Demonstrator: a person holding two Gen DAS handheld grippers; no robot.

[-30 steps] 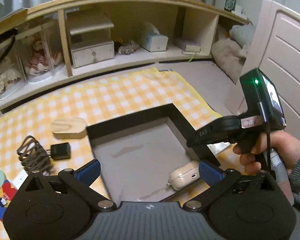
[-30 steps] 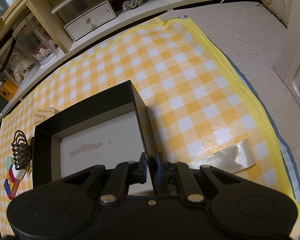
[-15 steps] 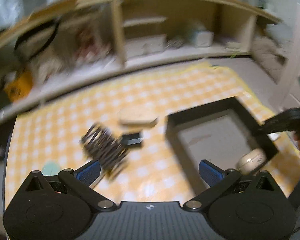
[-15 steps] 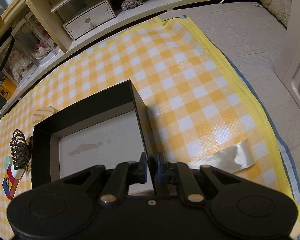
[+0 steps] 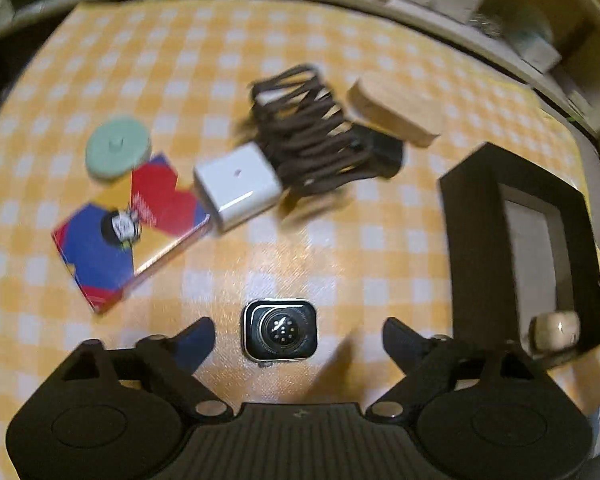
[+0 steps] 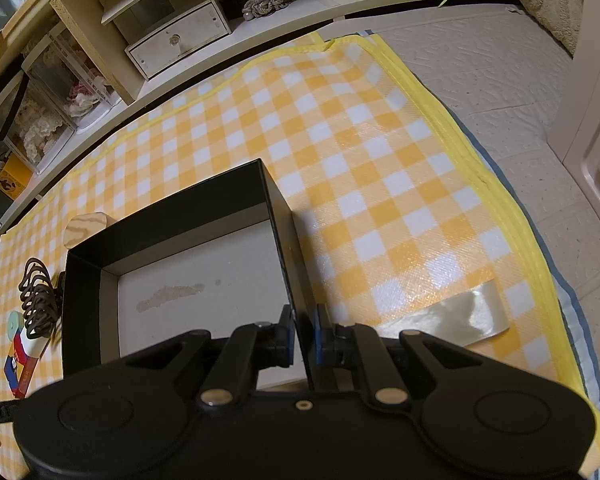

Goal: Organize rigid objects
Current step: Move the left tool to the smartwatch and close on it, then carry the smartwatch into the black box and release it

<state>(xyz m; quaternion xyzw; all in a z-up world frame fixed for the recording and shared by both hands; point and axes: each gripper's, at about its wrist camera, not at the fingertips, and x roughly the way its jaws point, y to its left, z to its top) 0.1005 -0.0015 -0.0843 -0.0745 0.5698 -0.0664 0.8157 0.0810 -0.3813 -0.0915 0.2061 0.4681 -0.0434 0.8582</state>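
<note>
Left gripper (image 5: 298, 330): points down at the checked mat (image 5: 340, 220); jaws closing, about two-thirds open, pads not touching anything.
Watch body (image 5: 280, 330): lies face down on the mat between the 2 left fingers, clear of both; round sensor back faces up.
Right gripper (image 6: 303, 334): jaws nearly closed, pinching the right wall of the black box (image 6: 278, 216), 1 pad inside and 1 outside.
Box floor: pale grey with a faint stain; a cream earbud case (image 5: 554, 330) sits in the near corner, seen from the left camera.
White charger block (image 5: 236, 186): on the mat, touching the colourful card box (image 5: 132, 228) on 1 side and the coiled brown cable (image 5: 312, 132) on the other.
Green round disc (image 5: 118, 148): just beside the card box's far corner.
Wooden block (image 5: 396, 108): beyond the cable, near the box's far-left corner.
Black plug (image 5: 384, 152): at the cable's end, partly under the coils.
Sharpness: left view blurred, fine detail unclear.
</note>
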